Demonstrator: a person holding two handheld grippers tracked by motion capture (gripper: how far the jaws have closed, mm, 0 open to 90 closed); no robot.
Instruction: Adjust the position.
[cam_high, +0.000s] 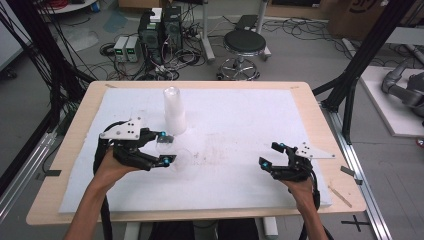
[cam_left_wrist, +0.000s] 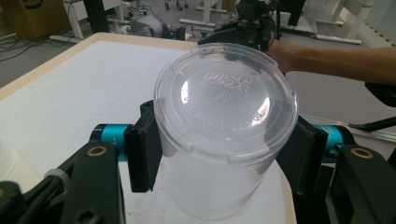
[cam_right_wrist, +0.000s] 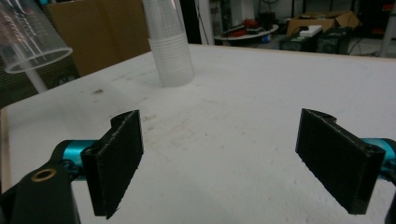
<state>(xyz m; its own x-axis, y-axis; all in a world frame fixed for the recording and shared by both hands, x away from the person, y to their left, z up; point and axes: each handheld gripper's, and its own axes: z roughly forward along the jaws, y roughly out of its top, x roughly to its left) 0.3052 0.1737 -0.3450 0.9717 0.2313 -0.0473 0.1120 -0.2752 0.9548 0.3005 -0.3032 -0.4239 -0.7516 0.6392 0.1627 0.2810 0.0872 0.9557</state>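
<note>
The clear cup (cam_left_wrist: 224, 135) sits upside down between the two black jaws of the left gripper (cam_left_wrist: 224, 154); its flat bottom faces the camera, and the pads (cam_left_wrist: 144, 154) press on its sides, so the tool is closed tight on it. In the high view the clear cup (cam_high: 167, 145) is hard to make out, and it seems to be held just above the white mat (cam_high: 240, 125), at the left side of the table (cam_high: 70, 150). The left gripper (cam_high: 163, 148) comes in from the left there, with a hand (cam_high: 107, 170) behind it. Just beyond it stands a tall stack of cups (cam_high: 174, 111), upside down on the mat, near but apart from the held cup. The right gripper (cam_high: 272, 154) is well apart, at the right side of the mat; its jaws stand wide open with nothing between them. In the right gripper view the stack of cups (cam_right_wrist: 168, 46) stands far off.
</note>
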